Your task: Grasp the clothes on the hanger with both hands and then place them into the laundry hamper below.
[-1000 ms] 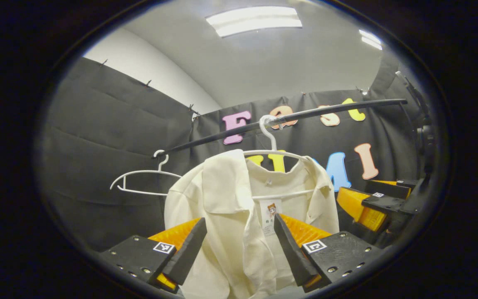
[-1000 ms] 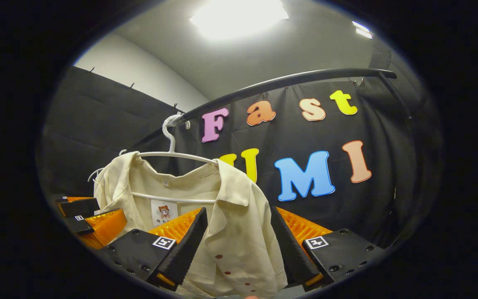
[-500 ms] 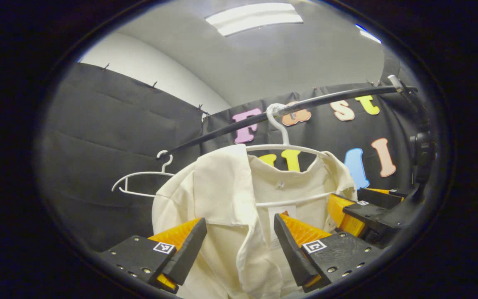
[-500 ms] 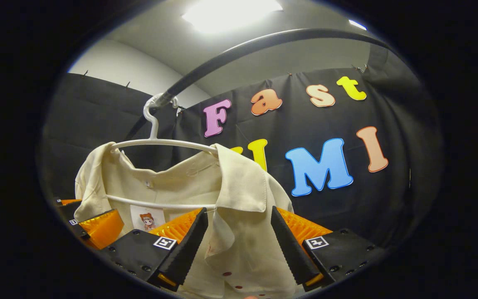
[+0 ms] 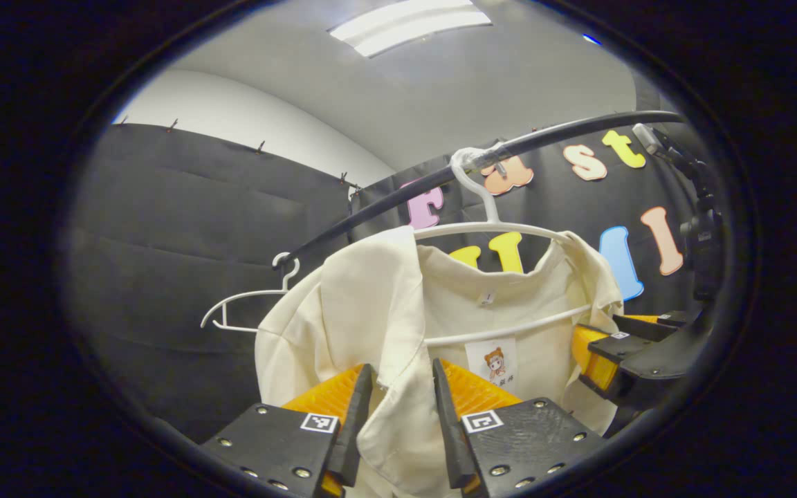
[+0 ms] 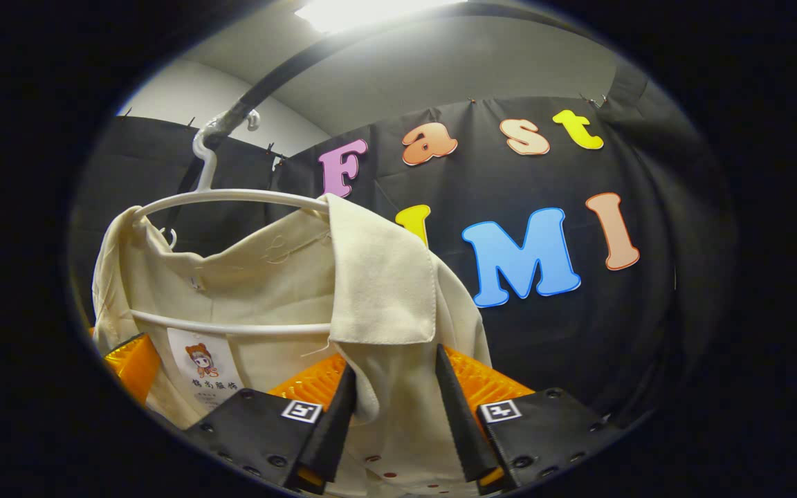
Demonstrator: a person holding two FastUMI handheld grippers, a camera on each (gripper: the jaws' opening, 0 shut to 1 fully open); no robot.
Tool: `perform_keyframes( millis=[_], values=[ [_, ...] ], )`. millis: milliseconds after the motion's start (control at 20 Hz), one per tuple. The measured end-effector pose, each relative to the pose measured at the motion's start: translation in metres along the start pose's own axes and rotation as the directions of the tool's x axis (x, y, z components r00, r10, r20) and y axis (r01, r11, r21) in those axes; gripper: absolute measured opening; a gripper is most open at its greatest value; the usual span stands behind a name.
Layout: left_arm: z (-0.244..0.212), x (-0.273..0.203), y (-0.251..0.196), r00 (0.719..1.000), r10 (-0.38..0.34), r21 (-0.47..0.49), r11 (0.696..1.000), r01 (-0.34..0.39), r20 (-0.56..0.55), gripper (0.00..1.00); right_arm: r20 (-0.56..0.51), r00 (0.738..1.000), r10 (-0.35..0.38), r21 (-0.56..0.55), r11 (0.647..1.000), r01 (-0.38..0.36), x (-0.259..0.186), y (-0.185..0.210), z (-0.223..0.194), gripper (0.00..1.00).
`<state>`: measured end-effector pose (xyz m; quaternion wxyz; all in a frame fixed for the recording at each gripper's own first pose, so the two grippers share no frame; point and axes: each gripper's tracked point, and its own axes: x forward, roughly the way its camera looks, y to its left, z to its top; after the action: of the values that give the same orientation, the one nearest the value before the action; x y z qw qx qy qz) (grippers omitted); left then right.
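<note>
A: Where is the shirt (image 5: 371,311) being kept at this moment?

B: It is being carried by the white hanger (image 5: 488,225), which is hooked over the dark rail (image 5: 385,207). Nothing is being lifted off yet, as far as can be judged.

A: How are the jaws of the left gripper (image 5: 402,422) being held?

B: They are being held narrowly apart, with the front edge of the shirt below the collar lying between them. Whether the cloth is being pinched on both sides cannot be told.

A: And the right gripper (image 6: 391,408)?

B: The same is being seen there: the other front edge, under the collar flap (image 6: 381,283), is being bracketed by jaws that are nearly closed, but firm contact cannot be confirmed.

A: So how much of the task is being counted as done?

B: Only the reaching; the grasp is being formed. The shirt is yet to be slipped off the hanger and lowered into the hamper.
</note>
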<state>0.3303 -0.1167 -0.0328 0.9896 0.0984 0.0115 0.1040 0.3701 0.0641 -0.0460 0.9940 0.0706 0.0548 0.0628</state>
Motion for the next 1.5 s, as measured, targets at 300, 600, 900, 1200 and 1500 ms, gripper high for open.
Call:
perform_keyframes(
  millis=[300,600,900,1200,1500],
  values=[
    [0.001,-0.009,0.013,1.000,0.013,0.002,1.000,-0.013,-0.009,0.05,0.040,0.999,-0.030,-0.060,0.998,0.032,-0.001,-0.016,0.008,0.01],
    [0.029,-0.027,0.045,0.997,0.059,0.042,0.997,-0.061,0.051,0.02,0.156,0.981,-0.119,-0.076,0.988,0.132,-0.006,-0.056,0.045,0.01],
    [0.061,-0.036,0.085,0.990,0.110,0.031,0.993,-0.113,0.090,0.01,0.233,0.956,-0.177,-0.103,0.973,0.205,-0.001,-0.086,0.073,0.01],
    [0.084,-0.025,0.104,0.988,0.090,0.036,0.995,-0.095,0.122,0.04,0.214,0.963,-0.166,-0.090,0.978,0.189,0.020,-0.096,0.070,0.02],
    [0.120,-0.007,0.115,0.980,0.047,0.062,0.996,-0.059,0.192,0.02,0.160,0.981,-0.112,-0.090,0.988,0.128,0.044,-0.094,0.056,0.01]
  ],
)
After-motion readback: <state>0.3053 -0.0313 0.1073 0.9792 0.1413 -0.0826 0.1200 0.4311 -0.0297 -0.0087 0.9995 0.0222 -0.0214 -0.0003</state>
